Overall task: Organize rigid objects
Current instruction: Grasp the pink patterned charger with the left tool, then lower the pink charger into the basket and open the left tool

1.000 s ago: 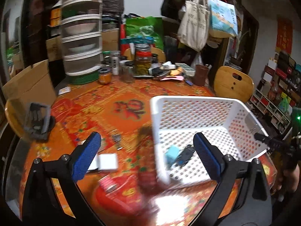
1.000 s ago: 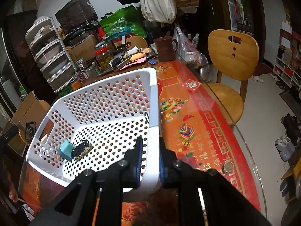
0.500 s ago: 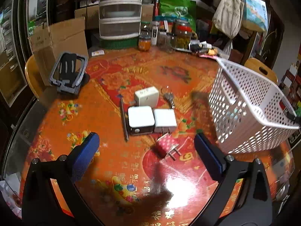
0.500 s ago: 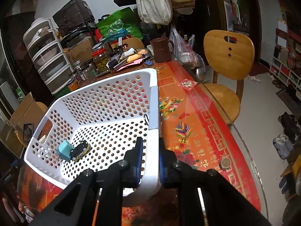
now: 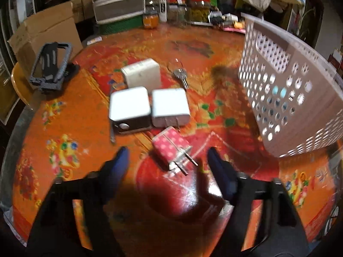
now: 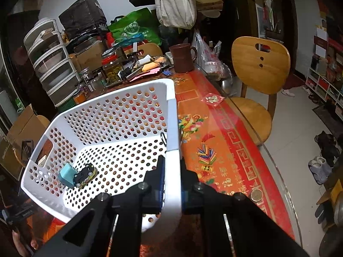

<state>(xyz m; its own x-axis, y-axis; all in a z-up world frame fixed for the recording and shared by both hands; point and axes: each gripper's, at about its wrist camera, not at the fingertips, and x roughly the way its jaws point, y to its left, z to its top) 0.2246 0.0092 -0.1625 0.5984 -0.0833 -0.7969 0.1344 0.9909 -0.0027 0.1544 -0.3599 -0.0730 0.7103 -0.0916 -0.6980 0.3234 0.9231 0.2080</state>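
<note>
My left gripper (image 5: 168, 157) hangs low over the red tablecloth, its jaws closing. A red polka-dot charger plug (image 5: 169, 146) lies between the blue fingertips, and neither pad touches it. Just beyond lie a white box with a dark front (image 5: 128, 105), a white charger (image 5: 170, 105) and a white adapter (image 5: 141, 75). My right gripper (image 6: 172, 162) is shut on the wall of the white perforated basket (image 6: 120, 115), which looks tilted in the left wrist view (image 5: 289, 85). Inside the basket lie a teal block (image 6: 67, 174) and a toy car (image 6: 84, 174).
Keys (image 5: 181, 76) and a pen (image 5: 111, 132) lie near the chargers. At the table's left edge stands a black phone holder (image 5: 51, 66). Jars and stacked containers (image 5: 118, 0) crowd the far side. A wooden chair (image 6: 257, 68) stands to the right of the table.
My left gripper swung from the basket to the chargers and came down close to the table. Its jaws narrowed around the red plug. The right gripper kept its hold on the basket.
</note>
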